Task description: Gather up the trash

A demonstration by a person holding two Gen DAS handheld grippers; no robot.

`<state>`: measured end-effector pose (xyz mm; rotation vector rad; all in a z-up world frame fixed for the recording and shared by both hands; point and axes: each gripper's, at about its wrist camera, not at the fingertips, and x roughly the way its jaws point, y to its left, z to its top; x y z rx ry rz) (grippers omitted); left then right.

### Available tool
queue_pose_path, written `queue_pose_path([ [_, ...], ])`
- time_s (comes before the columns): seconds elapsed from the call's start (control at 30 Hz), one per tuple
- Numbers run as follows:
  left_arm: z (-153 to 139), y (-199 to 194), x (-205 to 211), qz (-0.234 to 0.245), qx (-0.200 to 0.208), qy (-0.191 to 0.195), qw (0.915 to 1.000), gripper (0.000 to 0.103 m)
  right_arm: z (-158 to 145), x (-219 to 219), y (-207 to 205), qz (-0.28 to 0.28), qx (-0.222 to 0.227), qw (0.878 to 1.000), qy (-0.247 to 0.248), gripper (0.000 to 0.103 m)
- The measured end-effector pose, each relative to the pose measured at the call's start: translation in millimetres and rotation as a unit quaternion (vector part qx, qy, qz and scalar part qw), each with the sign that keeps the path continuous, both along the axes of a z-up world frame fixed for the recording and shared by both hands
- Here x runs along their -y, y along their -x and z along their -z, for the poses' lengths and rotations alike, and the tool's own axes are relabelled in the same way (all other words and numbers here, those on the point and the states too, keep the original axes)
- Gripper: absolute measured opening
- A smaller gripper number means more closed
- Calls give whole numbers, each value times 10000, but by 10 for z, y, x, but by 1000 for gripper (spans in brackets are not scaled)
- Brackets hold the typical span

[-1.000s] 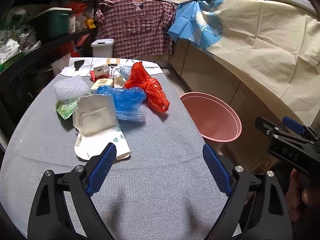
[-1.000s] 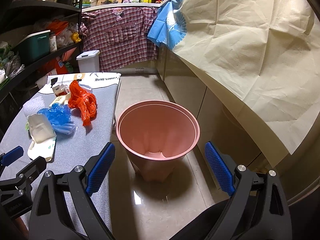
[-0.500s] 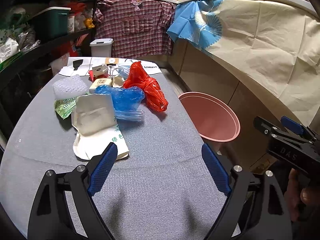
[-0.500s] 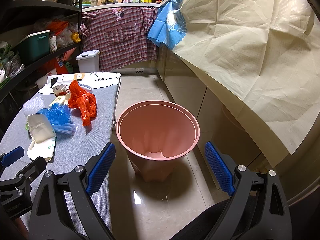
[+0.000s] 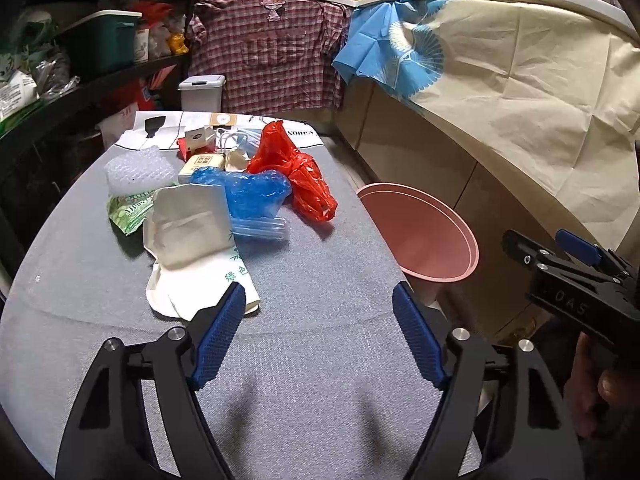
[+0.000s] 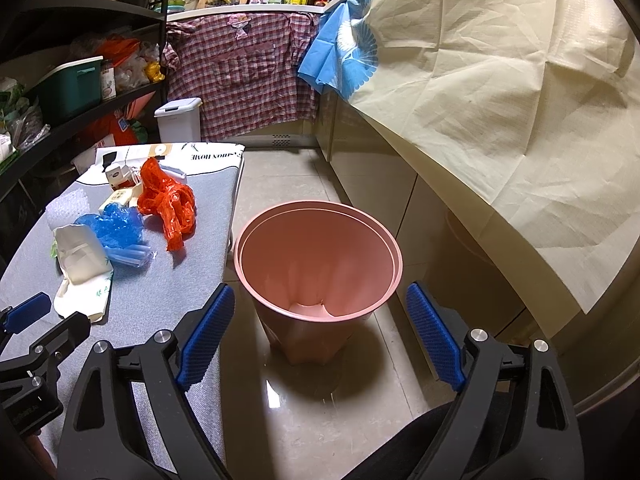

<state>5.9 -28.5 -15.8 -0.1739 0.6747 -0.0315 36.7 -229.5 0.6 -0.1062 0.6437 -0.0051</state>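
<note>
Table (image 5: 320, 360): grey cloth top, trash heaped toward its far half; near half bare under the left tool.
Cream sheet (image 6: 500, 80): draped over the counter on the right, a blue patterned corner (image 6: 340, 56) hanging down.
Plaid shirt (image 5: 272, 60): hung across the far counter front.
Pink bin (image 6: 316, 272): on the tiled floor just beside the table's right edge, upright, mouth up; only a small pale scrap shows at the bottom.
Left gripper (image 5: 316, 336): over the near part of the table, jaws spread wide, nothing between the blue pads; left pad sits just over the edge of the white paper bag.
Right gripper (image 6: 320, 336): held above the floor before the bin, jaws wide apart, holding nothing.
White paper bag (image 5: 188, 232): nearest trash, crumpled, green print on it, lying flat.
Red plastic bag (image 5: 296, 172): right side of the heap, nearest the bin side.
Blue plastic bag (image 5: 252, 192): between red bag and paper bag, touching both.
Bubble wrap (image 5: 136, 168): left of the heap, over a green wrapper (image 5: 128, 208).
Small boxes (image 5: 200, 160): behind the blue bag, details too small to read.
</note>
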Motion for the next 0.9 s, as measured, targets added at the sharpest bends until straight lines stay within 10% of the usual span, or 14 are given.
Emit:
queue_pose_path([
  [0.23,85,2,-208,-174,-95,91,9998,59,32,-88,-71,-127,-70,9999,-36,81],
  [0.53,171,-46,-594,-773,-226,138,9967,48,78,-436,-145,-864,-118,9951,-472,50],
  [0.9,160,-356,-1100,-1104,-91,24,9938,48,72,-987,-618,-1426,-248,9860,-825,50],
])
